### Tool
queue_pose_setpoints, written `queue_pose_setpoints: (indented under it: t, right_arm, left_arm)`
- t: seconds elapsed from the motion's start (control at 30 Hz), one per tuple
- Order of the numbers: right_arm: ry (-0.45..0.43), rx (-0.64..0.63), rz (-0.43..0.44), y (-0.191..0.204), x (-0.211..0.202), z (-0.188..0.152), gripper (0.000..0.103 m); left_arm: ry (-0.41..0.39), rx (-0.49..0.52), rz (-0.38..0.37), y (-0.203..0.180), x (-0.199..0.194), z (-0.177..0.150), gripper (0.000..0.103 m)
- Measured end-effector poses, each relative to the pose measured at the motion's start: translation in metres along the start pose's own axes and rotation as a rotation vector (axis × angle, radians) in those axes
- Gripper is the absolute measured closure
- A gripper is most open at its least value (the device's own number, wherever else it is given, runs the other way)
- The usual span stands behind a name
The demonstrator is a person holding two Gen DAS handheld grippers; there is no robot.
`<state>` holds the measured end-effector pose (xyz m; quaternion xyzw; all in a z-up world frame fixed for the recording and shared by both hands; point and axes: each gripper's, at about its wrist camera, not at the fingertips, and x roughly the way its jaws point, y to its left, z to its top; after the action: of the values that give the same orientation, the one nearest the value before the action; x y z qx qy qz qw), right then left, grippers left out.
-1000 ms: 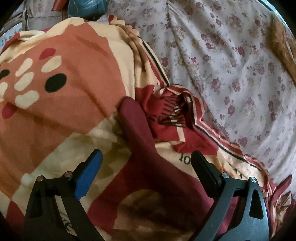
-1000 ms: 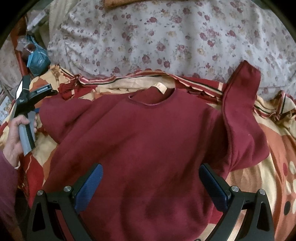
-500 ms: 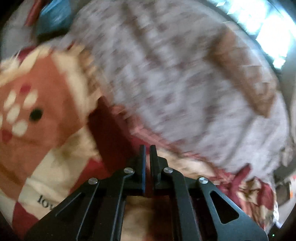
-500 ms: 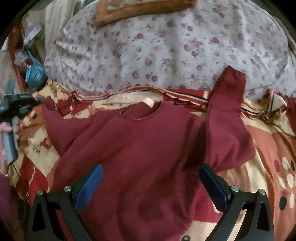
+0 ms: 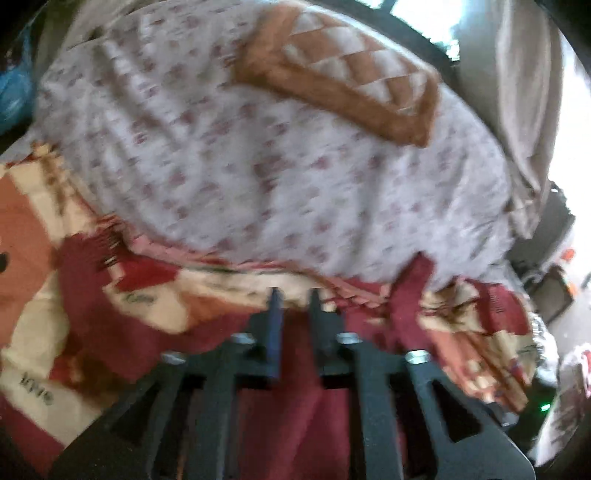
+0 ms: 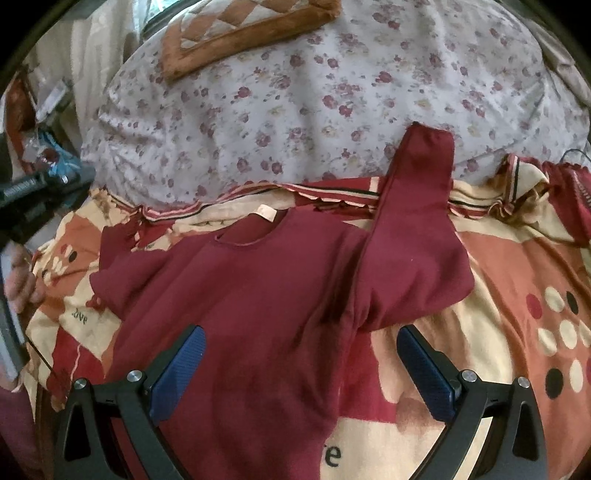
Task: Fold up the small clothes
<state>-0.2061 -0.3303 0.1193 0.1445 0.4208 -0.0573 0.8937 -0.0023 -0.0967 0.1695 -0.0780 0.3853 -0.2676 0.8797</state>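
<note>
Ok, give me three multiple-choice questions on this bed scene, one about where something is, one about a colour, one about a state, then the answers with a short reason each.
1. Where does the brown quilted cushion lie?
A. on the floral quilt, beyond the sweatshirt
B. on the sweatshirt's chest
C. between the right gripper's fingers

2. What colour is the sweatshirt?
A. navy
B. maroon
C. grey

3. How does the right gripper stand?
A. shut on a sleeve
B. shut on the collar
C. open, with nothing between its pads

Answers:
1 A: the cushion rests at the far end of the floral quilt, clear of the garment.
2 B: the whole sweatshirt is a deep maroon, spread front up on the patterned blanket.
3 C: its blue pads stand wide apart above the sweatshirt and press on nothing.
</note>
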Motion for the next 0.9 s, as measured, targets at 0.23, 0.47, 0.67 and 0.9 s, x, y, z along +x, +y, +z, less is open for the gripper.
queue_pose_setpoints:
  t: [0.23, 0.47, 0.67, 0.9]
  right_arm:
    - [0.053, 0.028, 0.046, 0.004, 0.021, -0.005, 0.0]
    - [0.102, -0.021, 0.051, 0.021, 0.039, -0.008, 0.0]
    - [0.119, -0.035, 0.042, 0.022, 0.043, -0.006, 0.0]
    - [0.094, -0.003, 0.05, 0.014, 0.04, -0.005, 0.0]
  left_arm:
    - [-0.039, -0.263, 0.244, 0.136, -0.005, -0.016, 0.017]
    - [0.07, -0.386, 0.309, 0.214, 0.067, -0.016, 0.017]
    - [0.193, -0.435, 0.281, 0.233, 0.109, -0.011, 0.097]
    - [-0.015, -0.269, 0.115, 0.167, 0.018, 0.043, 0.098]
